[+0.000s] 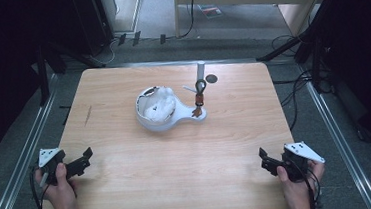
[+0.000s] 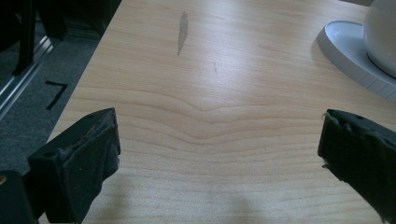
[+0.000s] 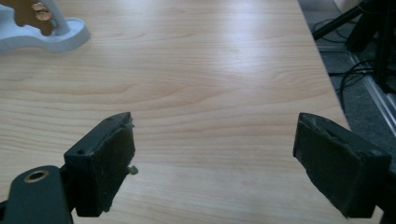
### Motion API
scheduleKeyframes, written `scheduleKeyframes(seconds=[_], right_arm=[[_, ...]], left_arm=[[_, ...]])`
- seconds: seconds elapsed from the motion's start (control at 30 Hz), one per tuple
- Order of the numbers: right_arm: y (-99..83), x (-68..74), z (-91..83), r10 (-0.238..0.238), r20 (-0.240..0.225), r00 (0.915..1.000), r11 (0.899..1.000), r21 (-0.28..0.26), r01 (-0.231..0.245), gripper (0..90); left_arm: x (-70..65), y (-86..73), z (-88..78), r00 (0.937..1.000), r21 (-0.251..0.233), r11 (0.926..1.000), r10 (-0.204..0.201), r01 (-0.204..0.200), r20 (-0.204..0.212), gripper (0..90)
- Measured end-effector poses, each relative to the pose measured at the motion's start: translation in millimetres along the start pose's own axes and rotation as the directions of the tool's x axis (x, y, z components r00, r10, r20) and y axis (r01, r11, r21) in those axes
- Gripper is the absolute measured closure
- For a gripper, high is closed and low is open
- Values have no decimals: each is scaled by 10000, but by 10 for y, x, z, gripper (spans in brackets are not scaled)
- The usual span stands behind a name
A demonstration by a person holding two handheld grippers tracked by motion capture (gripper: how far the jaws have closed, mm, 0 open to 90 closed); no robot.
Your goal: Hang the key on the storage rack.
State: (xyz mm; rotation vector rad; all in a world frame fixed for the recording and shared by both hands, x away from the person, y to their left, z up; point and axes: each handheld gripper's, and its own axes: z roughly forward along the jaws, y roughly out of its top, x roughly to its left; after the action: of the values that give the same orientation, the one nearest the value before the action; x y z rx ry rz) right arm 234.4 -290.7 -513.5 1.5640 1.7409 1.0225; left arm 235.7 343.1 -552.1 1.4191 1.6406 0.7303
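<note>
A white stand (image 1: 167, 122) sits at the table's middle and carries a white bowl-like piece (image 1: 156, 104). From its upright grey post (image 1: 201, 70) hangs a dark ring with a brown tag (image 1: 199, 108). My left gripper (image 1: 85, 160) rests open near the front left corner, held by a hand. In the left gripper view its jaws (image 2: 219, 126) stand wide apart over bare wood, with the stand's rim (image 2: 350, 56) at the upper right. My right gripper (image 1: 263, 159) is open near the front right corner. Its jaws (image 3: 214, 126) hold nothing, and the stand's end (image 3: 56, 39) lies far ahead on the left.
A small dark disc (image 1: 212, 78) lies behind the post. The wooden table (image 1: 130, 189) has a dark streak (image 1: 87, 115) at its left. Metal rails (image 1: 22, 162) run along both sides, and cables (image 1: 298, 90) trail on the floor at the right.
</note>
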Motion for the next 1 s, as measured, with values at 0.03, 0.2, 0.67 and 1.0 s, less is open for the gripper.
scheduleKeyframes(seconds=[0.03,0.2,0.67,1.0], right_arm=[[-21,-24,-11,-24,77,10000,10000,-33,24,133],[-127,-168,-46,112,188,9998,9999,-71,-111,133],[-331,-639,-188,1332,-474,9900,9908,-194,-1343,136],[-353,-704,-168,1687,-1893,9673,9841,-237,-1763,147]], left_arm=[[0,0,0,10000,5,10000,2,-2,6,0],[-2,-1,-1,10000,-24,10000,54,-54,69,0],[13,-1,-3,9998,-59,9999,-83,84,198,0],[37,2,3,9994,-22,9995,-324,325,155,0]])
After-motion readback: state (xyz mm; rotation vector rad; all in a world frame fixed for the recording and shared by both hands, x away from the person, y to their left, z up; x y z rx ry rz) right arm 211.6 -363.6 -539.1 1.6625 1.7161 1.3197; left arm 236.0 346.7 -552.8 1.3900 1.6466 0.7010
